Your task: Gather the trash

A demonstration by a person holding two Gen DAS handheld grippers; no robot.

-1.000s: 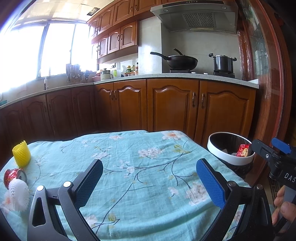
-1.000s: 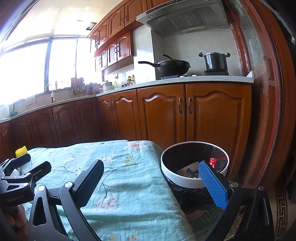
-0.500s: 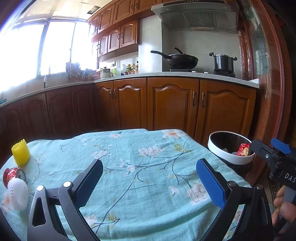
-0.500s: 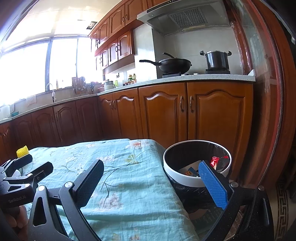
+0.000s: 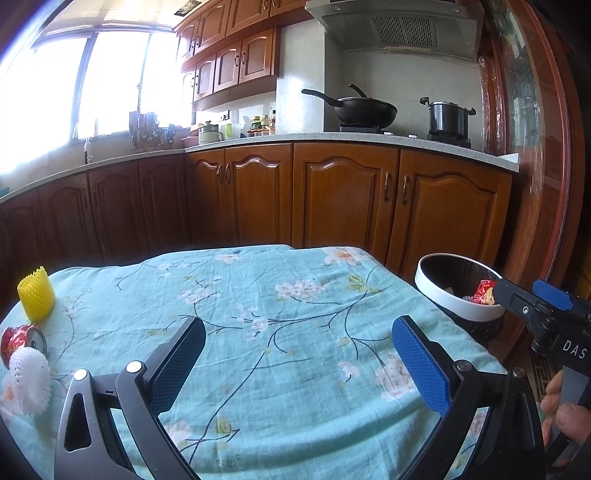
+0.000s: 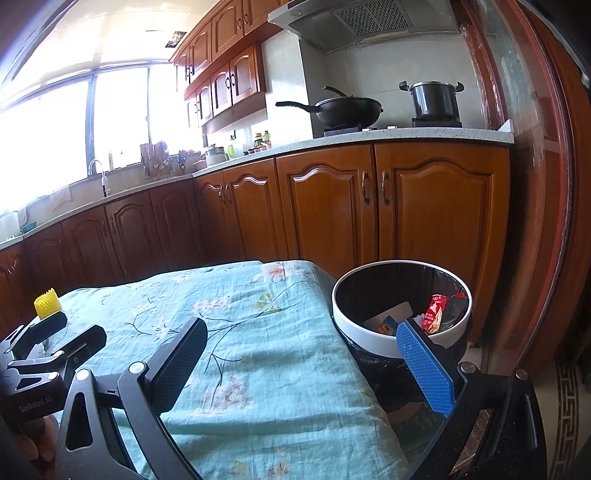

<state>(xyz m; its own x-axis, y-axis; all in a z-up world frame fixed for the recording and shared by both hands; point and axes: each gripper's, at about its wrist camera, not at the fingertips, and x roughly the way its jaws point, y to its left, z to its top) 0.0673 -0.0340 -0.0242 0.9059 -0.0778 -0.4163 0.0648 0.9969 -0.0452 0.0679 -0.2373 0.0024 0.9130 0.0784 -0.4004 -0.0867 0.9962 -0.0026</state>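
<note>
Kitchen surface point(image 5: 295, 332) under floral cloth: both hand-held grippers, left point(image 5: 299, 365) and right point(image 6: 303, 365), released and empty; yellow foam sleeve point(image 5: 36, 293), red can point(image 5: 20, 341), white foam net point(image 5: 29, 380) at 9 o'clock; bin point(image 6: 373, 341) at 3 o'clock

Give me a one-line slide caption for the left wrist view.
Open left gripper over the floral tablecloth; yellow foam net, crushed red can, white foam net at left, trash bin at right.

floral tablecloth point(image 5: 288, 332), wooden cabinets point(image 5: 343, 199), wok point(image 5: 364, 110), pot point(image 5: 448, 116), range hood point(image 5: 399, 26)
</note>
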